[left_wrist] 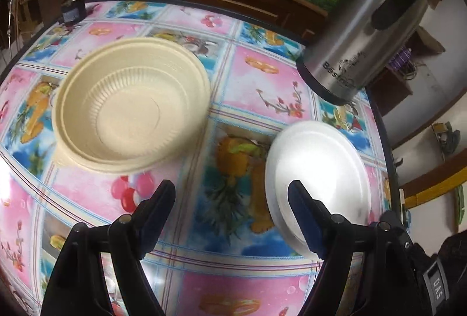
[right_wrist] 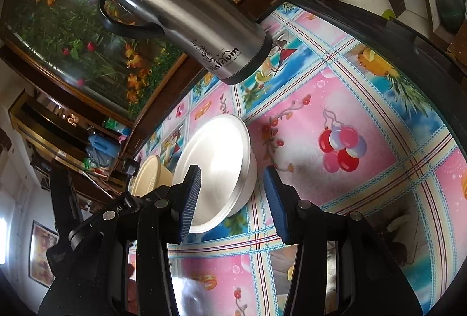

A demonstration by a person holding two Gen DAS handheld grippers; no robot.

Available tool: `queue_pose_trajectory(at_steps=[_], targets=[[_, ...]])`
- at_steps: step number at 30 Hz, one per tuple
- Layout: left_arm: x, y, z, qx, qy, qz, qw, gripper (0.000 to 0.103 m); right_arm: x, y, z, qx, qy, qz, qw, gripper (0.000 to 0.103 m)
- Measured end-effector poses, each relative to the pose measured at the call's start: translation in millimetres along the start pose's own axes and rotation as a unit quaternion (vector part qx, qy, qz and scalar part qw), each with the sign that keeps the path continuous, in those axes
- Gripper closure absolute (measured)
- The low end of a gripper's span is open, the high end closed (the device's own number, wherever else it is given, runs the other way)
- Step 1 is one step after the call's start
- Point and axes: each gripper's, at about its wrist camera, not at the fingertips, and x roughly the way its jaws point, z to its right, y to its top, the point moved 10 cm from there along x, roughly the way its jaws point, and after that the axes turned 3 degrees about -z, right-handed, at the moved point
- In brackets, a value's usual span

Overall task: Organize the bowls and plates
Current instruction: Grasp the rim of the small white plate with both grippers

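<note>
While both grippers hang empty over the bench (left_wrist: 262,76), the left gripper (left_wrist: 232,190) gapes wide between the cream ribbed bowl (left_wrist: 131,106) and the white plate (left_wrist: 318,173); the right gripper (right_wrist: 232,179) is half-spread just beside that plate's rim. Better to approach rims squarely and pinch gently. The steel flask (right_wrist: 186,12) reads roughly "Bestrium".

The right gripper's blue ribbed pad (right_wrist: 191,197) is hiding most of the cream ribbed plastic bowl (right_wrist: 151,176); the round white foam plate (left_wrist: 318,170) is glaring, blurred.

One beige bowl (left_wrist: 131,103), one white plate (left_wrist: 318,170), one steel flask (left_wrist: 364,24), one table (left_wrist: 227,272).
</note>
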Motion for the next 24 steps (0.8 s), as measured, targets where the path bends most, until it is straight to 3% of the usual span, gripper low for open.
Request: queue_pose_trajectory(at_steps=[5,9,16,18,22,24], targets=[[-2.9,0.2,11.4,0.009,-0.036,-0.012,0.9992,0.023,6.6,-3.5,1.6,0.012,0.004,-0.007,1.0,0.059],[9.1,-5.2,22.1,0.003,-0.069,-0.049,0.9964,0.023,9.7,-5.0,0.6,0.012,0.0,-0.008,1.0,0.059],[16.0,2.1,26.8,0.002,-0.061,-0.037,0.9975,0.026,9.5,-0.2,5.3,0.017,-0.004,-0.001,1.0,0.059],[19.3,0.7,28.6,0.008,-0.058,-0.038,0.9976,0.035,9.8,0.0,7.0,0.023,-0.003,-0.001,1.0,0.059],[22.5,-2.4,28.5,0.017,-0.057,-0.038,0.9975,0.07,11.3,-1.5,5.3,0.018,-0.005,-0.002,1.0,0.059],[24.7,-3.8,29.0,0.022,-0.056,-0.04,0.9974,0.075,12.6,-1.7,4.2,0.017,-0.005,0.0,1.0,0.061]])
